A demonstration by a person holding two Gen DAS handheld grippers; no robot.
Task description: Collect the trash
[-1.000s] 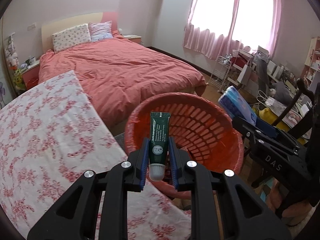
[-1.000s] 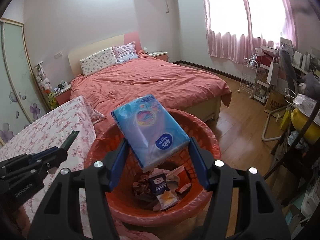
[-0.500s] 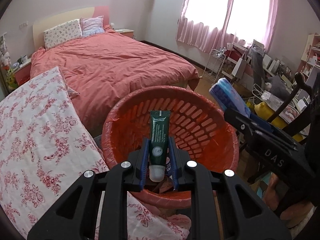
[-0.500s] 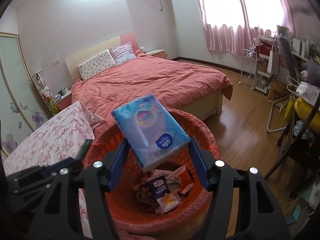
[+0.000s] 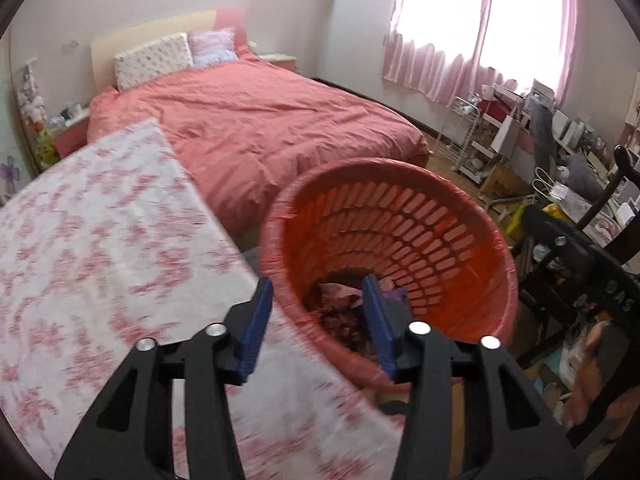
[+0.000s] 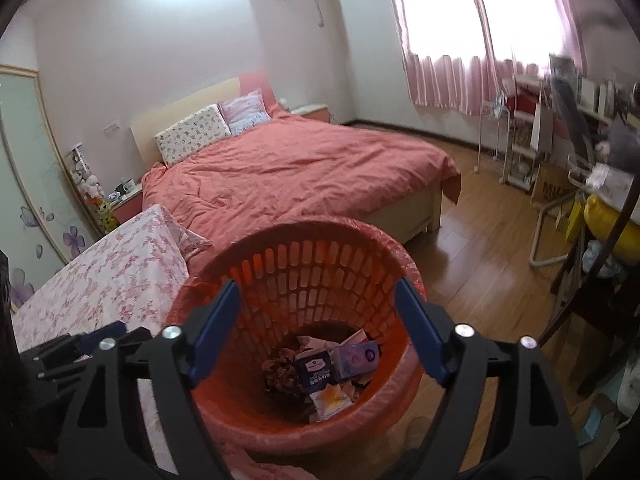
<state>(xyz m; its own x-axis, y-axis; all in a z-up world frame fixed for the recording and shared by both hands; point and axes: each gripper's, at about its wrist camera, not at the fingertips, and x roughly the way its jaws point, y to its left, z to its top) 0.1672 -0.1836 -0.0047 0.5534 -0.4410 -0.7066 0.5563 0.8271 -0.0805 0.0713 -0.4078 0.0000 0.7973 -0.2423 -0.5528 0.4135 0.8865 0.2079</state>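
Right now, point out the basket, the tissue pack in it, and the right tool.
basket (image 6: 320, 236), right wrist view, far rim.
tissue pack (image 6: 356, 358), right wrist view, purple top face.
right tool (image 6: 316, 332), right wrist view, midway between its open fingertips.

Daylight glares white through the pink curtains (image 6: 460, 76) at far right; left view smears with blur, edges bend and darken.

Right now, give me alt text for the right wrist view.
The open, empty right gripper hangs over an orange basket holding crumpled trash. A floral-clothed table sits left, with a pink bed behind it.
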